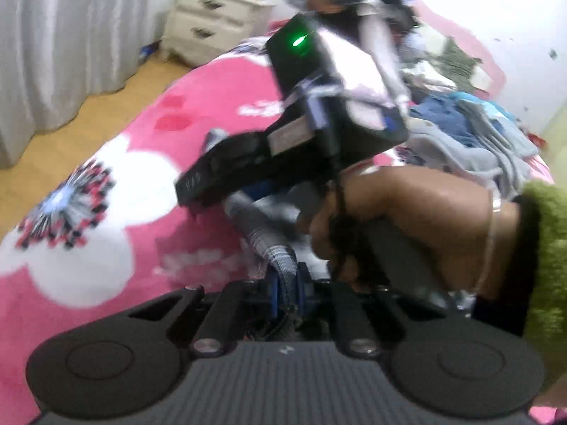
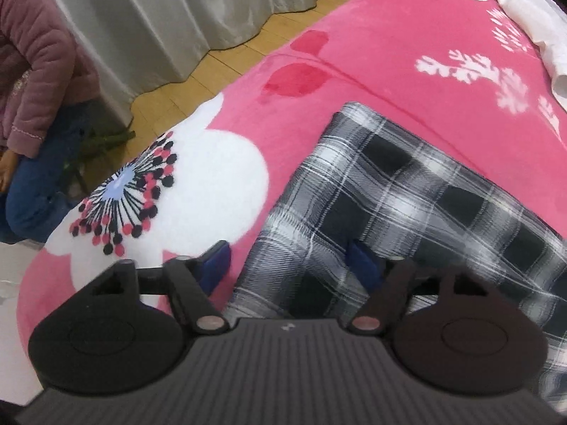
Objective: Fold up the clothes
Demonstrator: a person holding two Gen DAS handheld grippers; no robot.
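Two grippers work over a bed covered by a pink blanket printed with white flowers. In the right wrist view, the right gripper has its blue-padded fingers spread wide apart, released, grasping nothing. They straddle the near left edge of a black-and-white plaid garment that lies flat on the blanket: one pad sits over bare blanket to the left, the other over the plaid cloth. A white garment lies at the far right of the bed. Beyond the bed, at the left, a person in a mauve padded jacket and blue jeans sits near grey curtains and a wooden floor.

In the left wrist view, the left gripper is clenched on a bunched strip of the same plaid cloth, which rises from between the fingers toward the other gripper's body, held by a hand with a green sleeve. This view is blurred. A pile of clothes sits at the far right of the bed, and a cream nightstand stands at the far left.
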